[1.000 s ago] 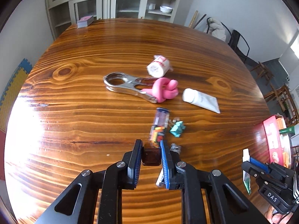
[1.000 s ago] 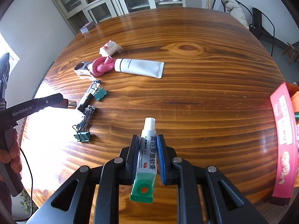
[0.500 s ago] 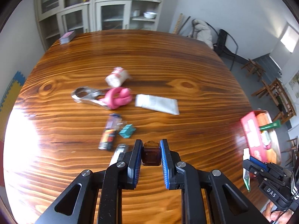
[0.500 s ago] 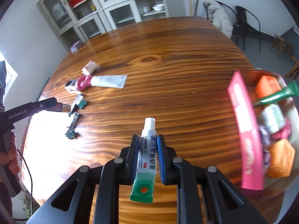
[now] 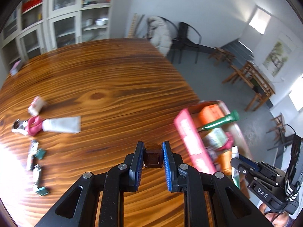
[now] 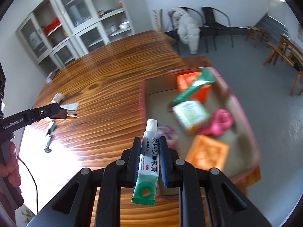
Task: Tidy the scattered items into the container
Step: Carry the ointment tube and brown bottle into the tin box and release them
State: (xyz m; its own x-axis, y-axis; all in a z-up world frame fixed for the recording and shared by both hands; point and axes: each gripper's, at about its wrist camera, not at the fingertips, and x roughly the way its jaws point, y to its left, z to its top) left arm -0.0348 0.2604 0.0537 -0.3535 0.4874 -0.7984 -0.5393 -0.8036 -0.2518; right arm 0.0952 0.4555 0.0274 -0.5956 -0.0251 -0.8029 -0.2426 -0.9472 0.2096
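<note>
My left gripper (image 5: pixel 153 147) is shut on a small dark brown block (image 5: pixel 153 156), held above the wooden table (image 5: pixel 106 79) just left of the pink box (image 5: pixel 191 141). In the right wrist view my right gripper (image 6: pixel 150 141) is shut on a white and green ointment tube (image 6: pixel 148 162), its cap over the pink box (image 6: pixel 244 111). The box holds orange packs (image 6: pixel 206 155), a green tube (image 6: pixel 193 87), a white pack (image 6: pixel 189 113) and a pink piece (image 6: pixel 217 123). The left gripper (image 6: pixel 66 113) shows at that view's left edge with the brown block.
On the table's left lie a white tube (image 5: pixel 60 125), a pink twisted piece (image 5: pixel 34 126), a small white roll (image 5: pixel 36 106) and several green binder clips (image 5: pixel 37 155). Chairs (image 5: pixel 185 41) and a cabinet (image 5: pixel 62 22) stand beyond the table. A hand (image 6: pixel 9 162) holds the left gripper's handle.
Both grippers have swept right and slightly up with their loads. The scattered items slid to the left of both views and the pink box came in under the right gripper.
</note>
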